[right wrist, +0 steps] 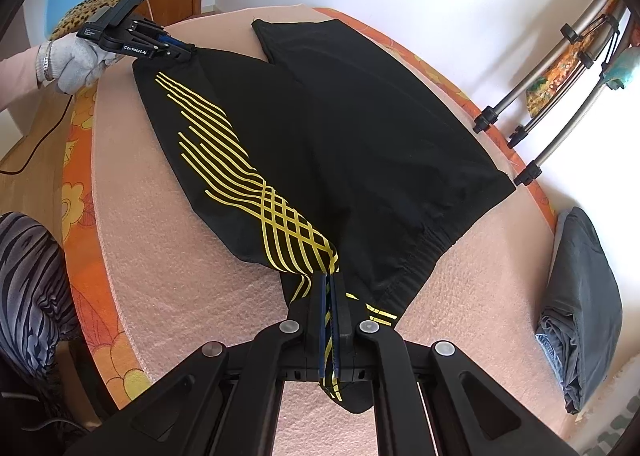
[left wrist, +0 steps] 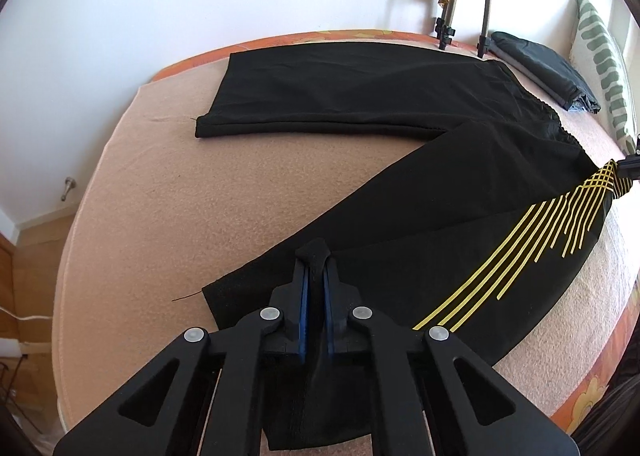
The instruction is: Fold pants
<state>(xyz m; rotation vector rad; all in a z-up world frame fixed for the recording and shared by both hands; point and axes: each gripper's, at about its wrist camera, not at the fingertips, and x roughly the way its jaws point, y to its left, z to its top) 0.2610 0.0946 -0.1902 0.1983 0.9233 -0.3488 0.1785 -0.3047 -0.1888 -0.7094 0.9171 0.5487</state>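
Black pants with yellow stripes lie spread on a pink blanket on a bed. One leg lies flat at the far side; the near, striped leg is pulled taut. My left gripper is shut on the hem of the striped leg. It also shows in the right wrist view, held by a gloved hand. My right gripper is shut on the waistband corner of the pants by the yellow pattern; its tip shows in the left wrist view.
A folded dark garment lies on the bed beyond the waistband. Tripod legs stand at the bed's far edge by the white wall. A striped pillow lies at the head. An orange flowered sheet borders the blanket.
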